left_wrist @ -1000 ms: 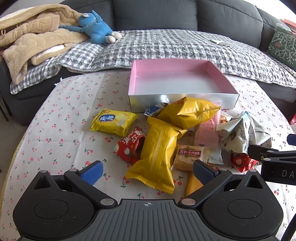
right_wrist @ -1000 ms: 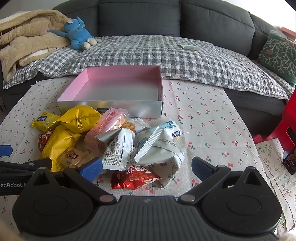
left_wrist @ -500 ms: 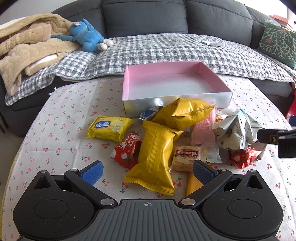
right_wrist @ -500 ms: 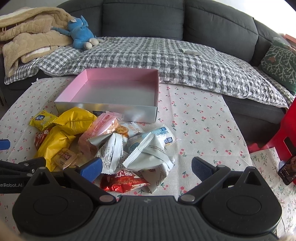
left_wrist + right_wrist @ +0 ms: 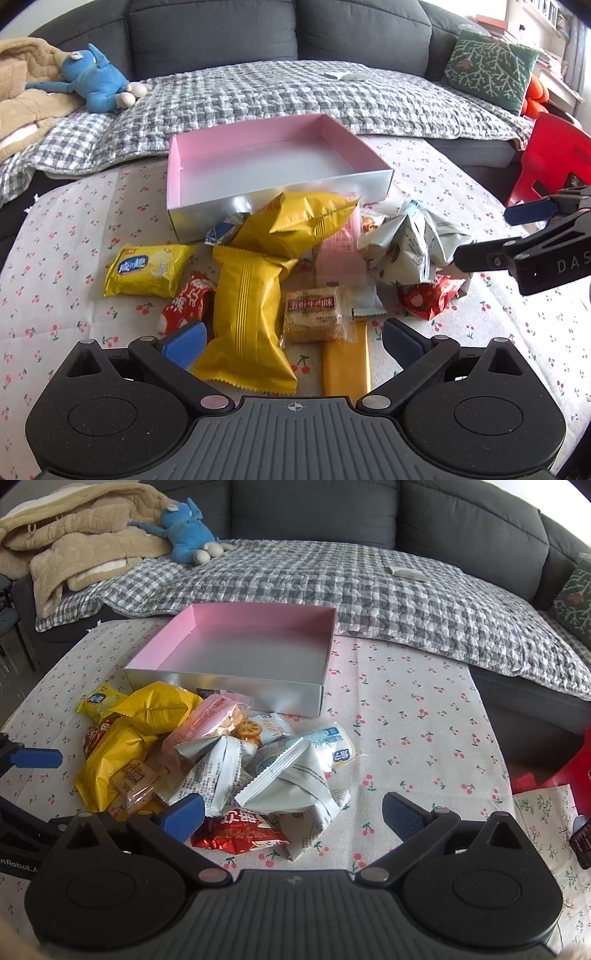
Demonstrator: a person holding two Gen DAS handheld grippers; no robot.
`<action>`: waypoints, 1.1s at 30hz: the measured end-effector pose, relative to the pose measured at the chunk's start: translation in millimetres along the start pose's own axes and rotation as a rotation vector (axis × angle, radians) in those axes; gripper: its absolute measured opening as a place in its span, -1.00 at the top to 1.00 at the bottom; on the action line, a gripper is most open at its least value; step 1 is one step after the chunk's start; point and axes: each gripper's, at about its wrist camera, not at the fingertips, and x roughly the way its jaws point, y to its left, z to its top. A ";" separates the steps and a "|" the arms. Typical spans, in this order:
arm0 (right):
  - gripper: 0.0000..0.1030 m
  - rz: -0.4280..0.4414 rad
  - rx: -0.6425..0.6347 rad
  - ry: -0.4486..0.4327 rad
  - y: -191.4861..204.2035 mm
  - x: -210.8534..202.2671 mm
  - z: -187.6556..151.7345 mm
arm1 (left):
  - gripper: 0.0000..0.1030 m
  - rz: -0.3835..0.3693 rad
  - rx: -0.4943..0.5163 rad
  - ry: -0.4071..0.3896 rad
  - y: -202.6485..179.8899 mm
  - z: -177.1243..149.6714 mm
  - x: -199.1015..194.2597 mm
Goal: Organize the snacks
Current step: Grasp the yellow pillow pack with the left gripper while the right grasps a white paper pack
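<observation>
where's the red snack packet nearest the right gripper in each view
Left wrist: red packet lies right of centre, under the crumpled white bags.
Right wrist: same packet at bottom centre, just ahead of the camera.
Shared landmark: pink box behind the pile.

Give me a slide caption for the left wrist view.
Open left gripper over piled snack packets before an empty pink box.
</observation>
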 end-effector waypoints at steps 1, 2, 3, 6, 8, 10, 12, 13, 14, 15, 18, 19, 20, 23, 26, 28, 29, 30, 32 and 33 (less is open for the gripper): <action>-0.94 0.020 0.001 0.000 1.1 1.1 2.0 | -0.93 -0.014 0.000 -0.013 2.3 3.3 0.3; -0.91 0.038 0.001 0.002 2.1 2.2 3.8 | -0.90 -0.023 0.004 -0.027 3.3 6.3 1.1; -0.85 0.058 0.000 0.000 2.9 3.1 5.4 | -0.88 -0.031 0.012 -0.044 4.5 9.8 2.3; -0.68 0.124 -0.001 -0.014 5.9 7.4 11.7 | -0.79 -0.043 0.049 -0.093 5.7 17.7 7.9; -0.54 0.162 -0.001 -0.020 7.8 12.7 15.7 | -0.72 -0.049 0.078 -0.116 5.6 21.9 13.5; -0.43 0.192 0.007 -0.020 8.3 18.4 18.5 | -0.63 -0.065 0.103 -0.133 5.3 25.3 19.1; -0.35 0.219 0.022 -0.020 7.4 23.4 20.1 | -0.52 -0.082 0.125 -0.149 5.1 28.1 23.4; -0.29 0.229 0.031 -0.019 6.6 25.5 20.7 | -0.49 -0.091 0.142 -0.158 4.6 28.9 25.6; -0.26 0.239 0.040 -0.017 5.8 27.4 21.0 | -0.44 -0.095 0.158 -0.163 4.4 30.1 28.5; -0.19 0.250 0.047 -0.014 5.0 29.3 21.5 | -0.38 -0.096 0.174 -0.164 4.1 30.8 31.6; -0.11 0.270 0.056 -0.009 4.5 33.6 22.2 | -0.21 -0.088 0.216 -0.157 3.8 33.0 40.8; -0.05 0.276 0.058 -0.004 4.7 35.0 22.0 | -0.19 -0.085 0.234 -0.156 3.5 33.9 43.5; -0.02 0.277 0.059 0.003 5.2 36.6 21.8 | -0.17 -0.082 0.252 -0.158 3.1 34.5 45.7; 0.06 0.277 0.054 0.022 7.7 39.6 20.3 | -0.19 -0.091 0.297 -0.163 2.0 37.0 50.8; 0.13 0.271 0.051 0.050 9.8 44.6 19.4 | -0.26 -0.094 0.341 -0.164 0.5 38.6 55.9; 0.14 0.262 0.045 0.052 10.1 46.4 18.3 | -0.28 -0.091 0.364 -0.170 0.0 41.0 58.6; 0.14 0.261 0.047 0.053 9.8 46.7 18.5 | -0.28 -0.089 0.373 -0.169 -0.1 43.0 59.8; 0.16 0.261 0.050 0.055 9.5 46.9 18.7 | -0.28 -0.087 0.381 -0.168 -0.3 44.7 61.0; 0.19 0.261 0.056 0.058 8.5 48.2 19.5 | -0.28 -0.086 0.403 -0.167 -1.7 47.7 64.1; 0.21 0.262 0.057 0.059 8.2 48.8 19.6 | -0.28 -0.086 0.411 -0.167 -1.8 48.9 65.2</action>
